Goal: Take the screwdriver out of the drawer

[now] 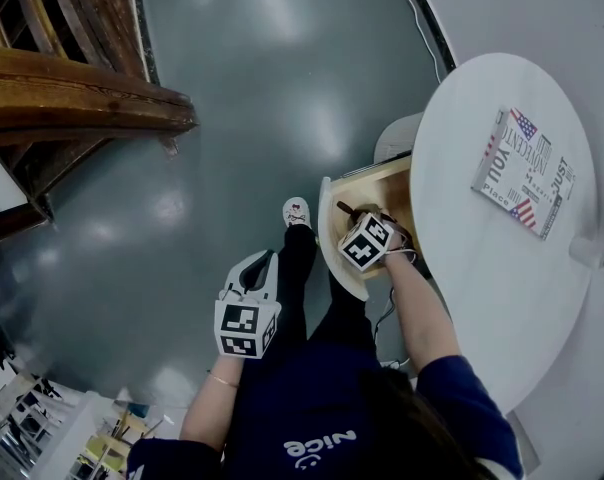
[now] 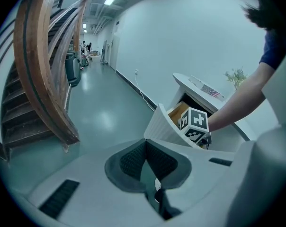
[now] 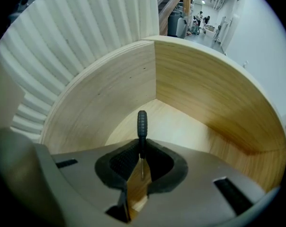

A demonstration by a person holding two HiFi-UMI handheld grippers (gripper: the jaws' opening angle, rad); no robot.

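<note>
The screwdriver (image 3: 142, 122), with its dark ribbed handle and thin metal shaft, stands between my right gripper's (image 3: 142, 148) pads, which press on it where the handle meets the shaft. It is inside the wedge-shaped wooden drawer (image 3: 204, 89), close to the bottom. The head view has this gripper (image 1: 362, 233) reaching steeply down into the open drawer (image 1: 390, 180) under the round white table (image 1: 482, 268). My left gripper (image 1: 263, 263) hangs over the floor to the left of the drawer, jaws together and holding nothing. In its own view the pads (image 2: 133, 157) meet at the tip, and the drawer front (image 2: 162, 126) lies ahead.
A printed booklet (image 1: 527, 173) lies on the tabletop. The drawer's ribbed white curved front (image 1: 334, 253) sticks out toward the person's legs and shoe (image 1: 296, 211). A wooden staircase (image 1: 72, 98) stands at the left across the glossy grey floor.
</note>
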